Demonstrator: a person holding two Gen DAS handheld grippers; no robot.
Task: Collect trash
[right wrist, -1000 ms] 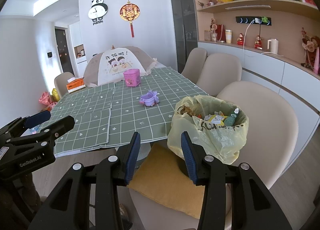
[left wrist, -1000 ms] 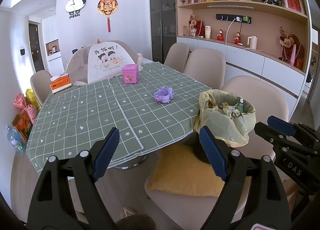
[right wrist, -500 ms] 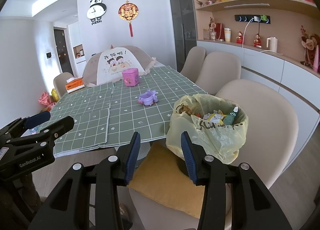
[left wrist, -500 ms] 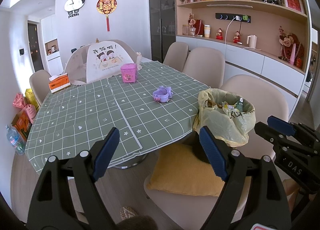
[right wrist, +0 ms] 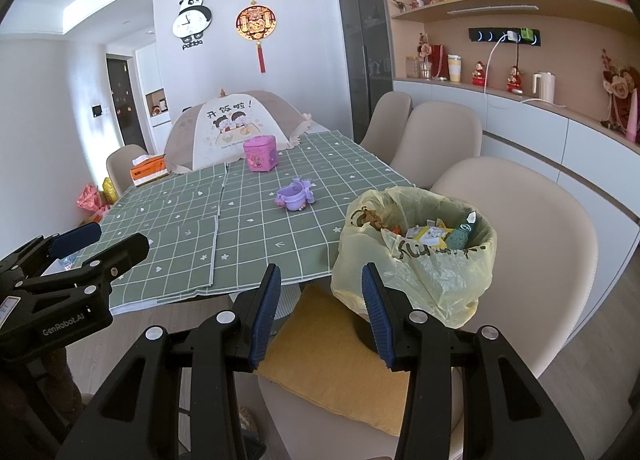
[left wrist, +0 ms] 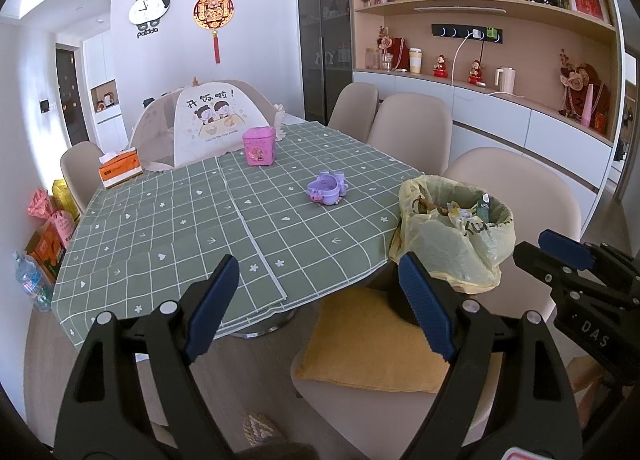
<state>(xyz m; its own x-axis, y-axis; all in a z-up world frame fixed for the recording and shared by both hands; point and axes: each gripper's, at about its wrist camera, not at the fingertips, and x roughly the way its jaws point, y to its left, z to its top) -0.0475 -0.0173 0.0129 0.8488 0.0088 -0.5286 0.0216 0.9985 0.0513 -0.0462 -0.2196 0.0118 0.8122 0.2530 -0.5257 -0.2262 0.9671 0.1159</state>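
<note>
A bin lined with a yellow trash bag point(right wrist: 416, 256) is seen on the seat of the nearest chair point(right wrist: 532, 244), beside a yellow cushion point(right wrist: 332, 360), at about two o'clock from the right gripper point(right wrist: 320, 312). Wrappers, paper scraps and a small green carton point(right wrist: 462, 234) are seen inside the bag, which looks filled close to its rim.

The table point(left wrist: 168, 228), covered by a green checked cloth, stands at twelve o'clock. On it only a purple toy dish point(left wrist: 326, 189), a pink tin point(left wrist: 259, 145), a tissue box point(left wrist: 120, 170) and a folding food cover point(left wrist: 208, 122) are found; no loose litter is made out on the cloth in either view. The gathering from the tabletop is therefore judged largely done. What is left is probably the closing or lifting of the bag, though that cannot be confirmed.

The jaws of the left gripper point(left wrist: 320, 304) are spread wide with nothing between them. The jaws of the right gripper are parted more narrowly and are also empty. Neither gripper is touching the bag; both are held short of the chair, pointed slightly downward.
</note>
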